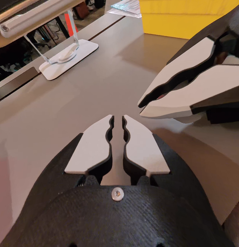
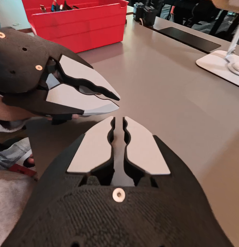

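- Left gripper (image 1: 118, 117): jaws nearly closed, a narrow gap at the tips, nothing between them; it hovers over the bare table (image 1: 78, 101).
- Right gripper (image 2: 118, 118): same narrow gap, empty, its tips near the left's.
- No object sits near either gripper, so nothing's handling can be judged.
- Farther out: white stand (image 1: 70, 58), red bin (image 2: 78, 28), yellow box (image 1: 183, 17).
- Bin contents are too small to identify; the stand's top is cut off.

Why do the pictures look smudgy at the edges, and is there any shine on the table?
Left wrist view: the white stand and its bar at top left are smeared, and the bottom-left corner is a pinkish blur. The left gripper is sharp. Right wrist view: the red bin and the stand on the right are soft, and the table has a dull sheen with soft shadows. Both views bend straight edges, fisheye-like.
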`<state>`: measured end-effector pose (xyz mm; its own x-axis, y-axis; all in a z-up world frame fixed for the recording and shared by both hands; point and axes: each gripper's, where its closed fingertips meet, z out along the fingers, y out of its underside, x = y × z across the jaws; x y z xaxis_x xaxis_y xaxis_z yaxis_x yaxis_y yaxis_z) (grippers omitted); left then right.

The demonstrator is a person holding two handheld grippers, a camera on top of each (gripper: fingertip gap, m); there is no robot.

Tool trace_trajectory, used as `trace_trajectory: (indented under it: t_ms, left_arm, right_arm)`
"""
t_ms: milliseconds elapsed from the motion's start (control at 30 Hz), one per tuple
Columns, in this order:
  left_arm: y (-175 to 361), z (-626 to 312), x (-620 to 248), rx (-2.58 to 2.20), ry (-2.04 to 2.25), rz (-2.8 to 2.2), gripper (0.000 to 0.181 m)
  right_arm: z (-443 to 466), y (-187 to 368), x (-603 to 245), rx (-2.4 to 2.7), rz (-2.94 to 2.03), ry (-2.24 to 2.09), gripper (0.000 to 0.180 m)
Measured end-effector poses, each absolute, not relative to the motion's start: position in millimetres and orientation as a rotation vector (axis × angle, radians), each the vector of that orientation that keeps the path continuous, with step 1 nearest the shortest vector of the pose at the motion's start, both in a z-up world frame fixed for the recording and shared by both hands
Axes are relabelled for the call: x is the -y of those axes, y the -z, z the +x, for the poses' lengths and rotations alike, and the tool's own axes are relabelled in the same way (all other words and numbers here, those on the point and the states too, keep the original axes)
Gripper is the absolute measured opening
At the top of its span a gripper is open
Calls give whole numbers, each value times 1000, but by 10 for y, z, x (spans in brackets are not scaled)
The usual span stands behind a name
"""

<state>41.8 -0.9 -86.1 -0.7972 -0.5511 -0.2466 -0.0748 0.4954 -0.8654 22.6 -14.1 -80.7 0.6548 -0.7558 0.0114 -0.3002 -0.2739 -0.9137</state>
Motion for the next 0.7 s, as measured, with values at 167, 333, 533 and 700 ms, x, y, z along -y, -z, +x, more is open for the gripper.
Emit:
trace_trajectory:
  t_ms: [167, 333, 533, 700]
  left_arm:
    - [822, 394, -160, -2200, 1273, -563, 15]
    - [836, 403, -268, -2189, 1263, -605, 17]
    - [832, 400, -265, -2192, 1279, -612, 17]
    - [815, 384, -196, -2200, 1304, -595, 18]
  right_arm:
    - [249, 799, -29, -820, -1838, 453, 11]
    - [259, 795, -119, -813, -1830, 397, 11]
    - [235, 801, -153, -802, -1841, 397, 11]
    - [228, 805, -116, -818, -1834, 397, 11]
